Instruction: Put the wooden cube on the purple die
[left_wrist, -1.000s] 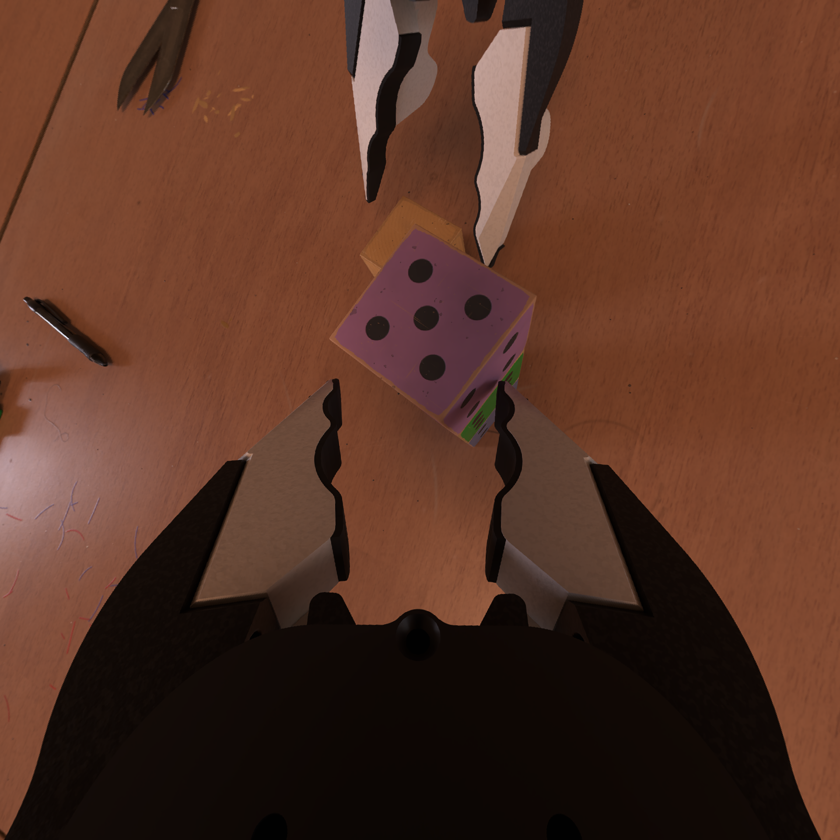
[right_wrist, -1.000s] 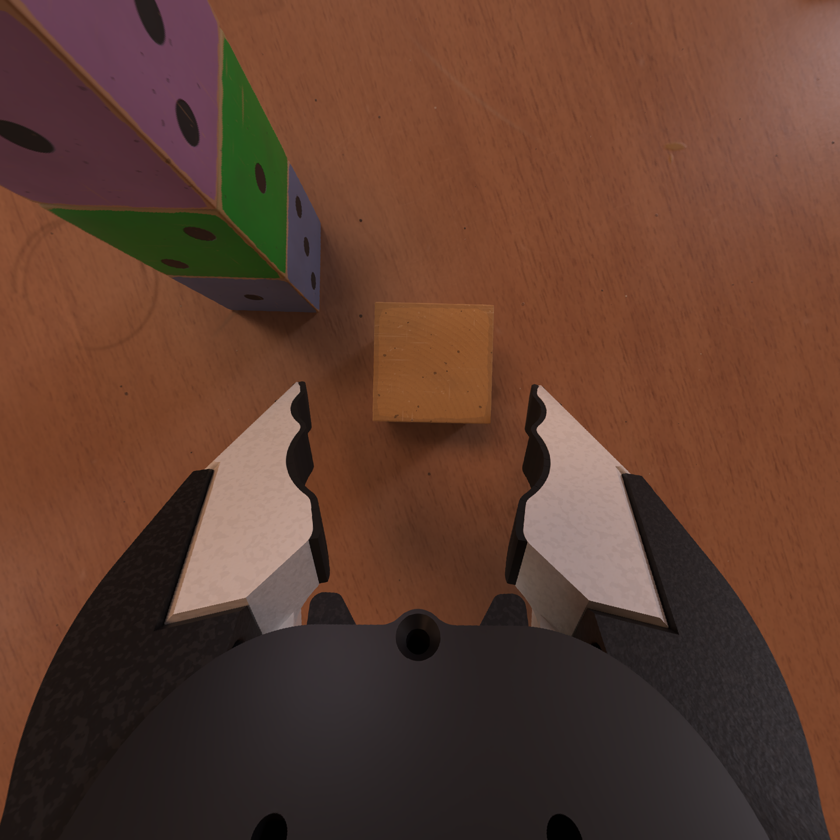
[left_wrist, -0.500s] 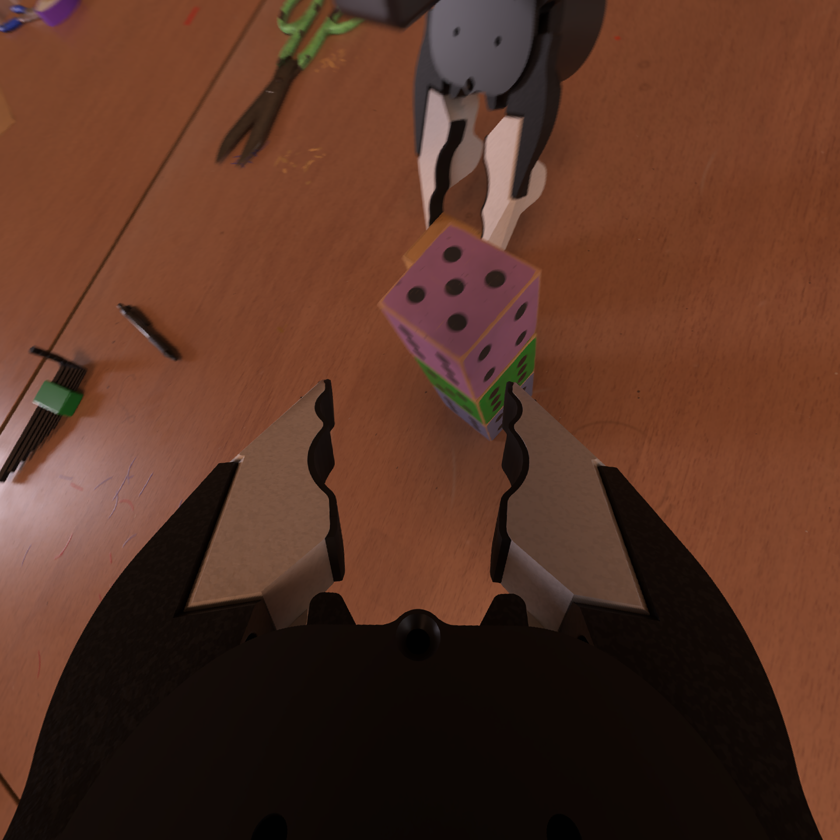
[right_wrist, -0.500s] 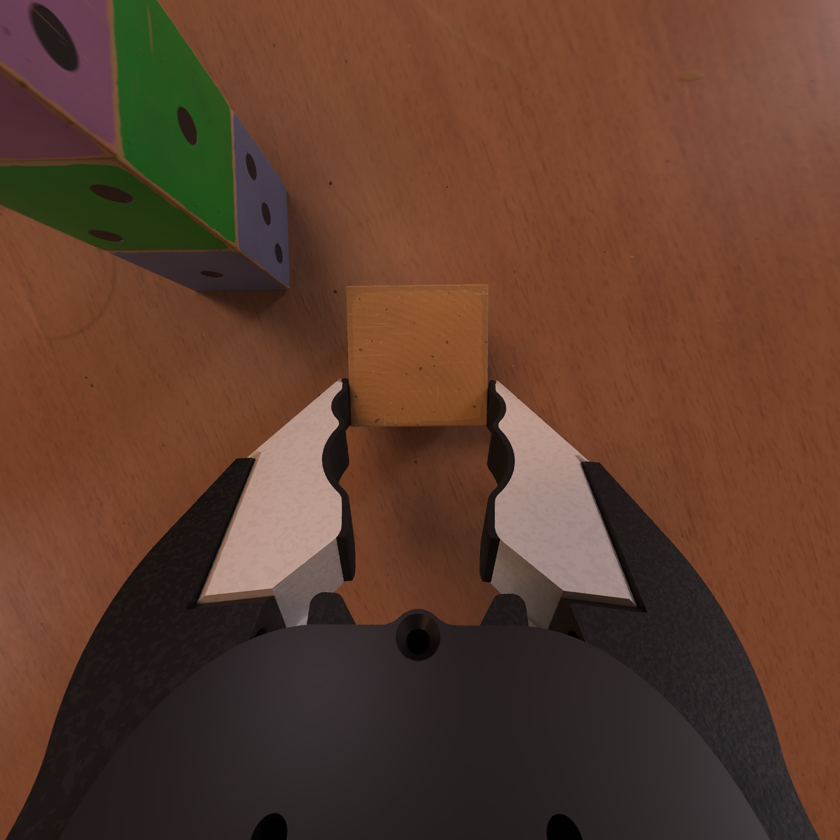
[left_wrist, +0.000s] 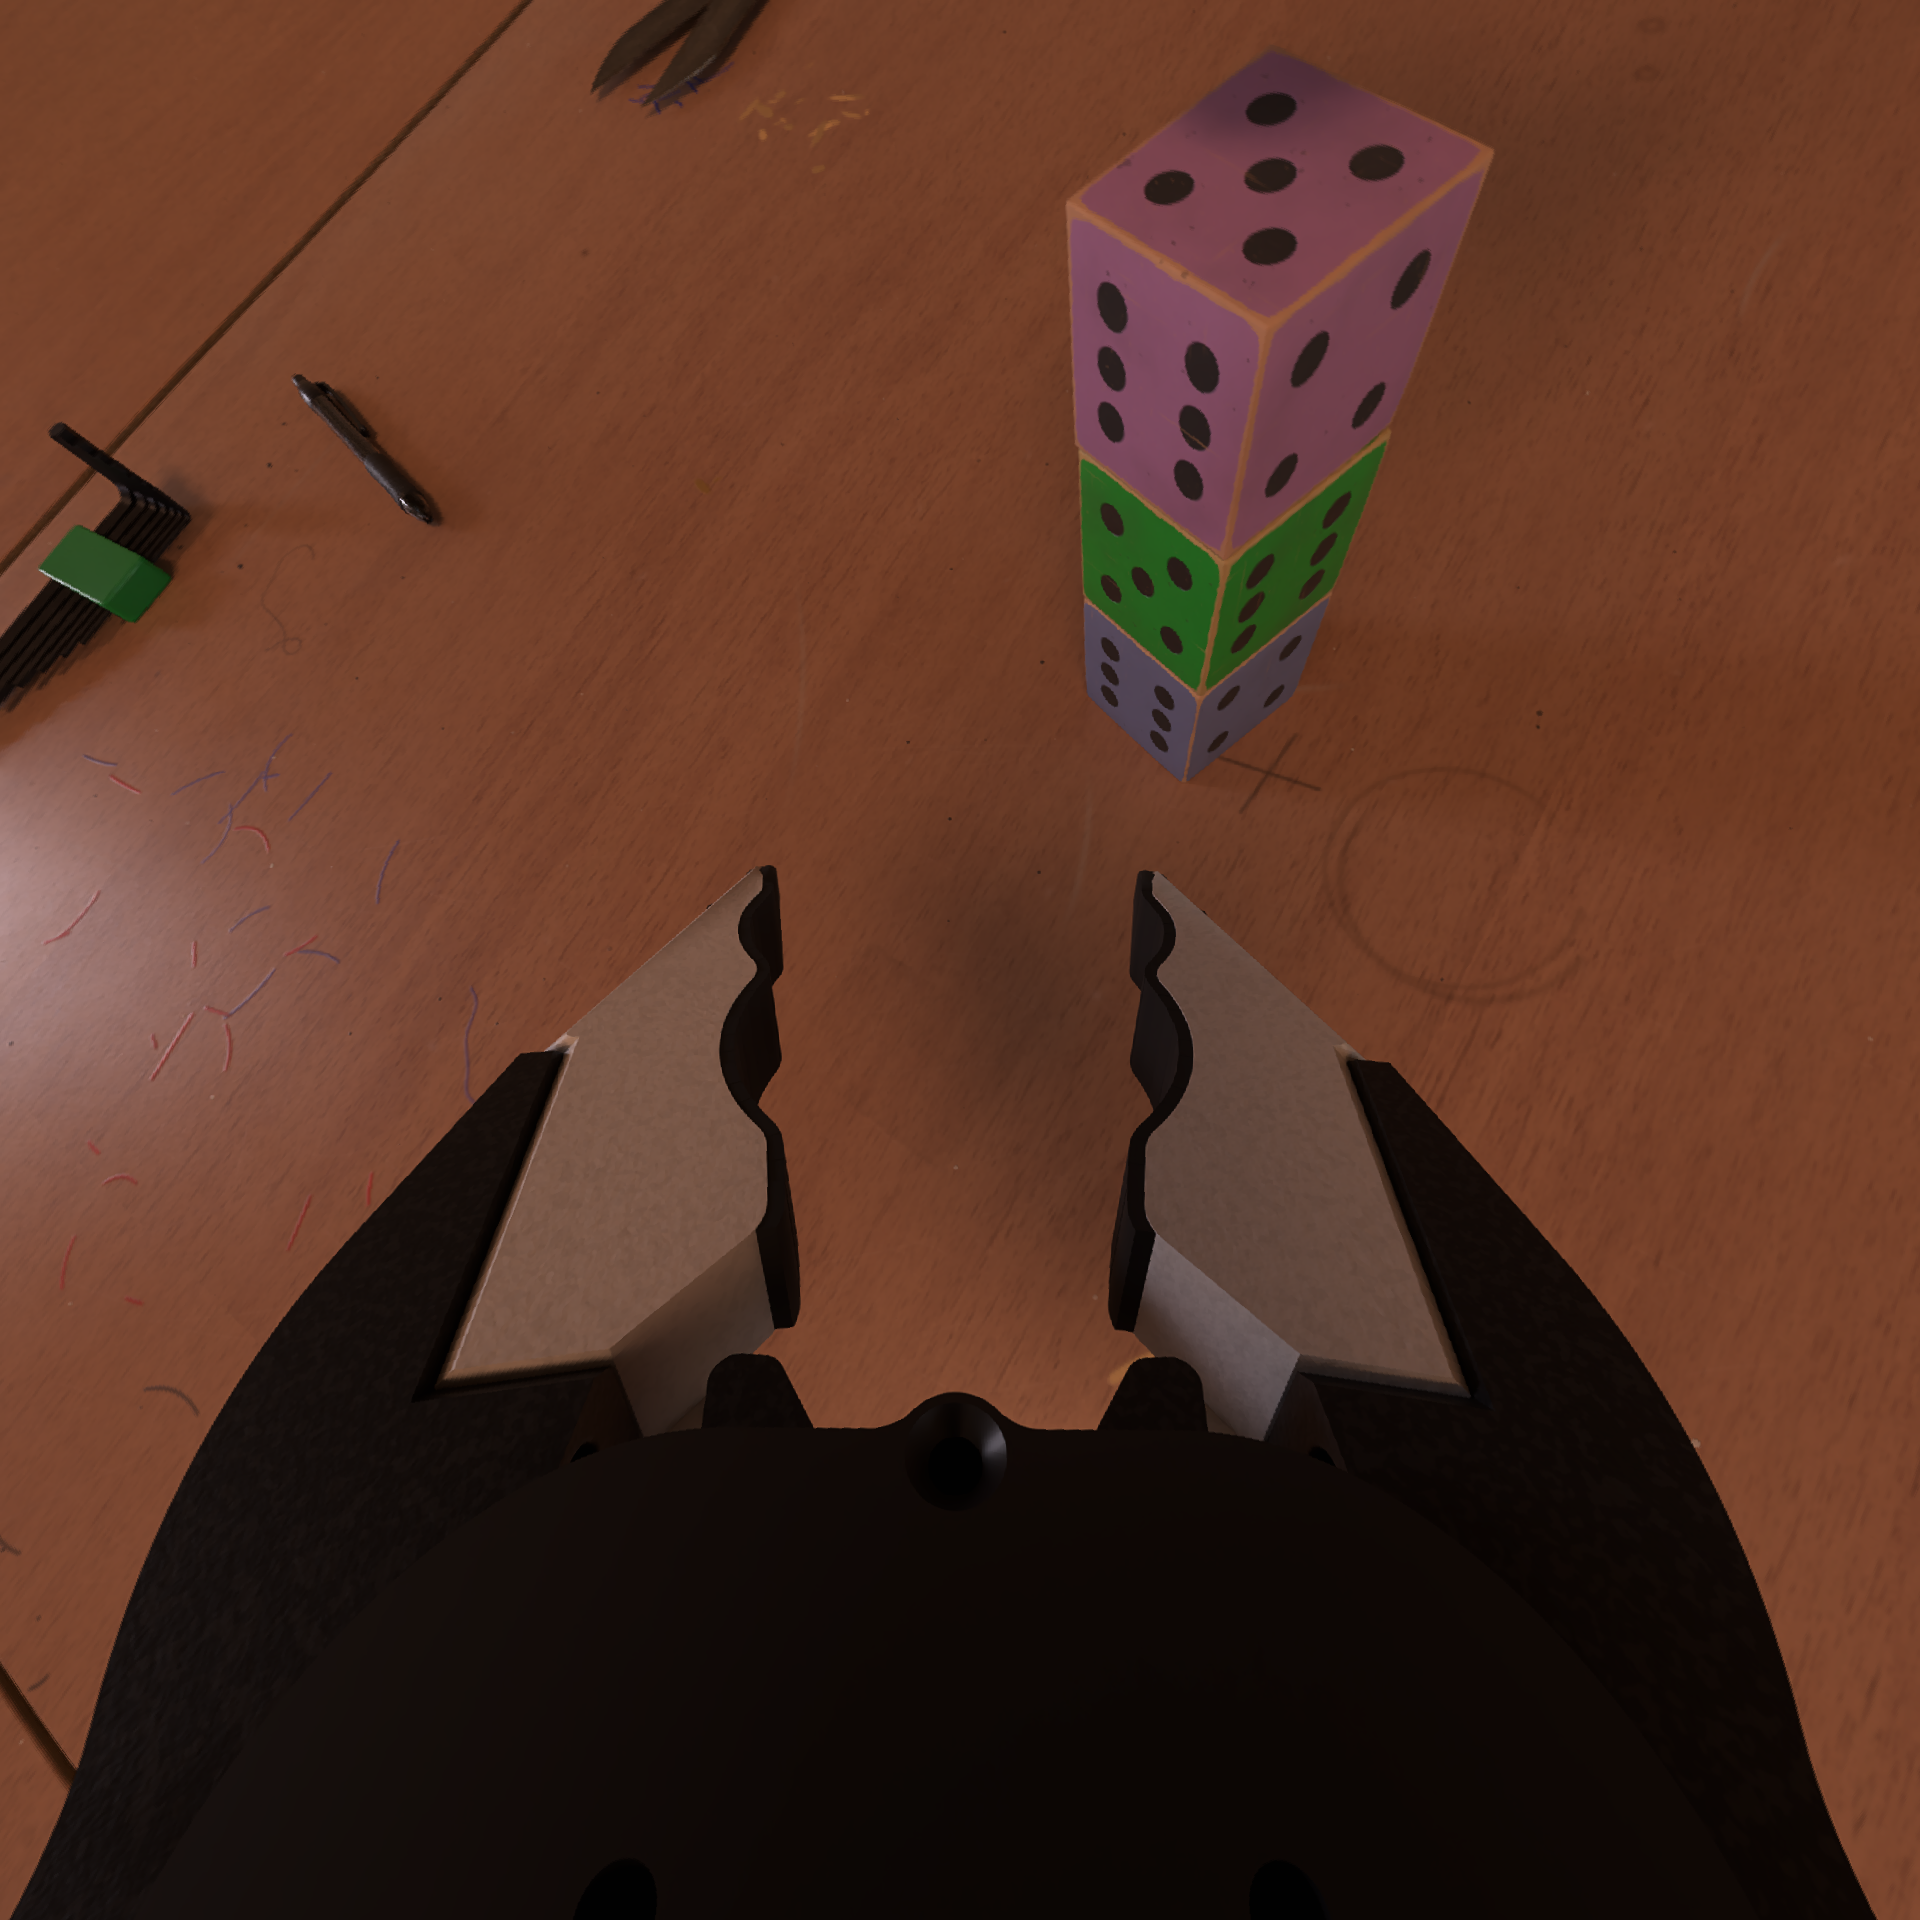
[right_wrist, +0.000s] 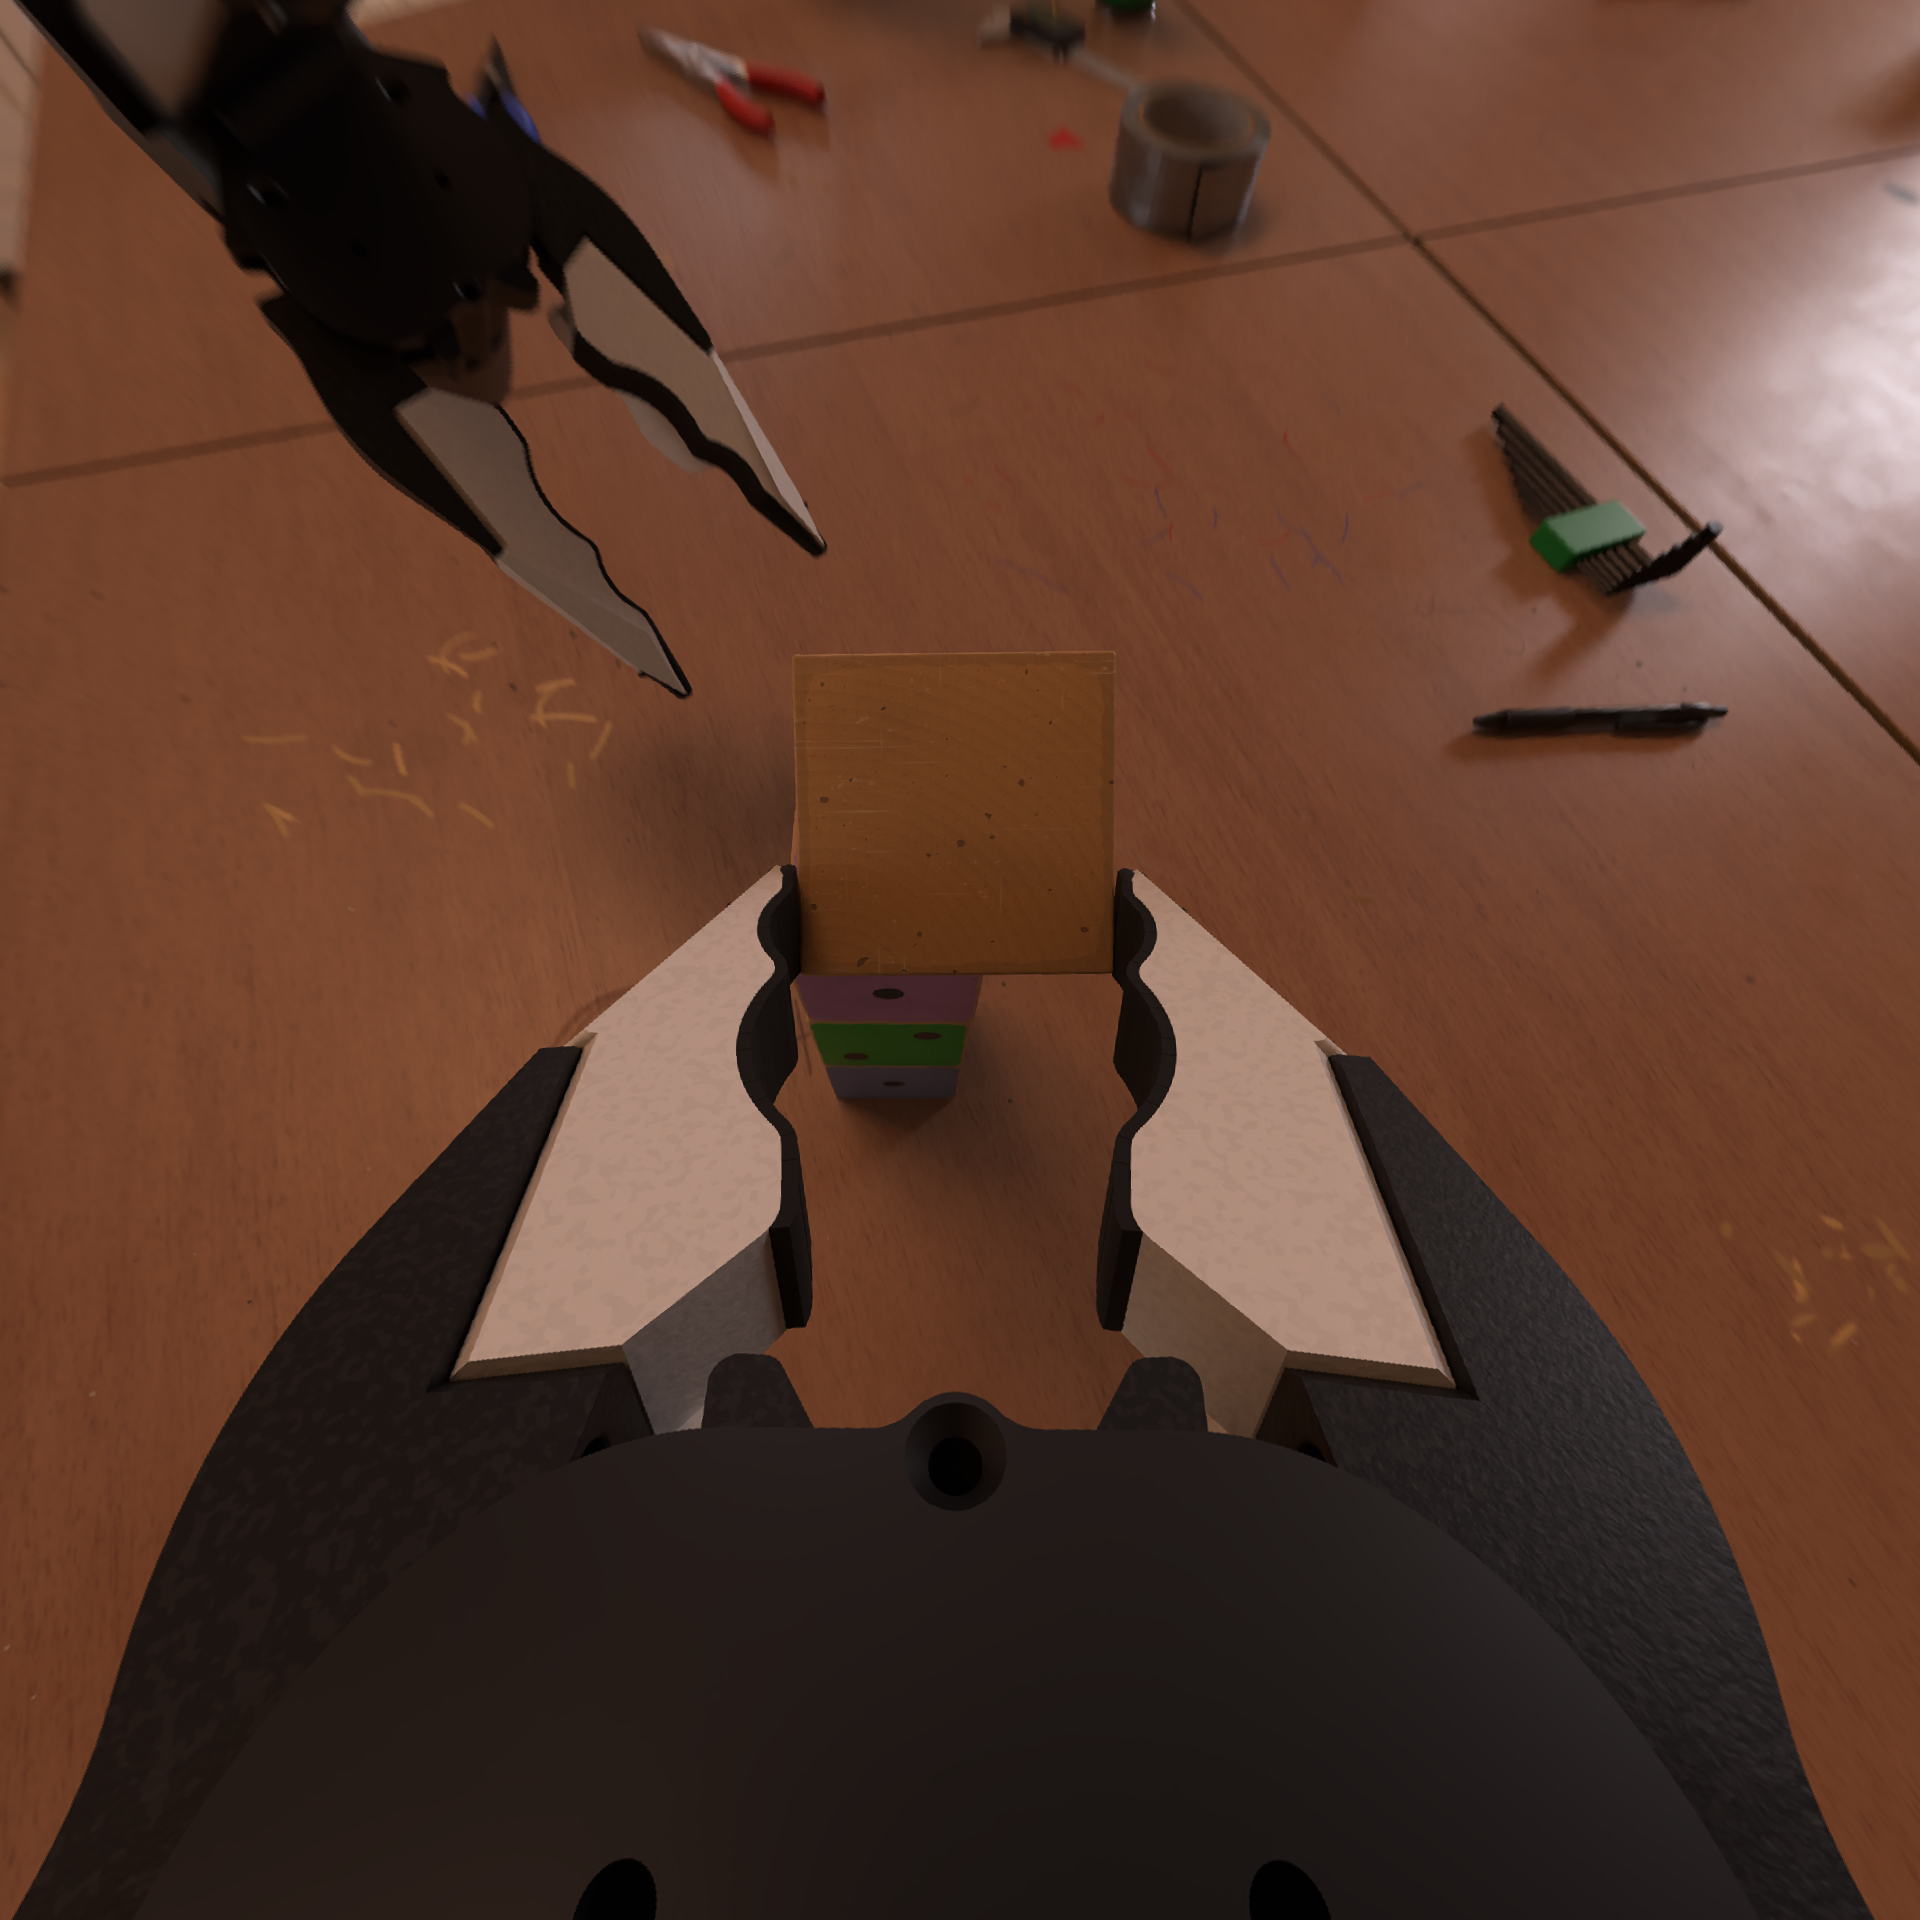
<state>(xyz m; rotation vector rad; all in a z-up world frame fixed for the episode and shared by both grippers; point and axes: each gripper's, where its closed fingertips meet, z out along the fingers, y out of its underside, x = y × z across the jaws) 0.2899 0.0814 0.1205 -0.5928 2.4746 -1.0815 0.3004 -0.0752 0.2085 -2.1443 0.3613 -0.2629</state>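
The purple die (left_wrist: 1262, 301) tops a stack on a green die (left_wrist: 1216, 566) and a bluish die (left_wrist: 1195, 691), at the upper right of the left wrist view. My left gripper (left_wrist: 954, 883) is open and empty, low and to the left of the stack. My right gripper (right_wrist: 954, 914) is shut on the wooden cube (right_wrist: 954, 816) and holds it in the air above the stack. In the right wrist view a strip of the purple die (right_wrist: 894, 994) shows just below the cube. The left gripper (right_wrist: 748, 618) also shows there, open, at upper left.
On the wooden table (left_wrist: 727, 644) lie a hex key set with a green holder (left_wrist: 99, 566), a black pen (left_wrist: 364, 449) and scissor tips (left_wrist: 675, 42). The right wrist view also shows a tape roll (right_wrist: 1190, 156), red-handled pliers (right_wrist: 738, 78), the hex keys (right_wrist: 1590, 530) and the pen (right_wrist: 1600, 717).
My right gripper closed on the wooden cube, lifted it off the table and carried it above the dice stack. My left gripper drew back and to the left, staying open.
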